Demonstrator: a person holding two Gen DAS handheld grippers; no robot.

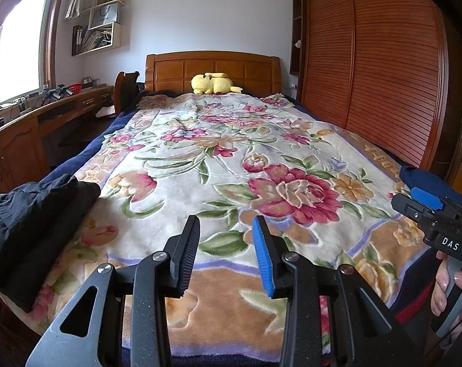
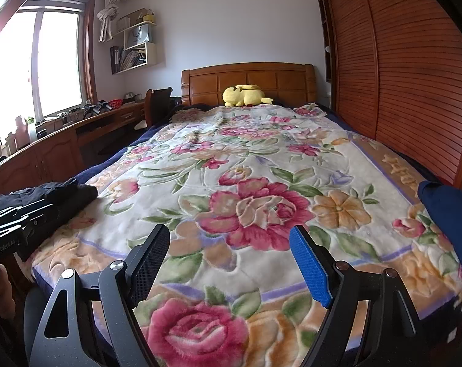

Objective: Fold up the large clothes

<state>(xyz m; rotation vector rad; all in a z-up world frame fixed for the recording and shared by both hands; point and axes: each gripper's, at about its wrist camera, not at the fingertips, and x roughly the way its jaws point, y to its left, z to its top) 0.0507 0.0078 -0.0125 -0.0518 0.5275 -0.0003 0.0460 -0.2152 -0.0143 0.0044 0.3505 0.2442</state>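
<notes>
Two tools are in my hands, both spread and pinching nothing: the left tool part-open, the right tool wide. A dark black folded garment lies at the frame's lower left on the floral plush blanket; a navy blue cloth waits at right. I judge no fold begun here.

Ahead of the fingers stands a wooden bed with a panelled headboard against a white wall. A floral blanket covers the mattress. To the right of the fingers, louvred wooden wardrobe doors run along the bed. To the left, a window admits bright daylight above a long wooden desk. Wall shelves hang beside the window.
</notes>
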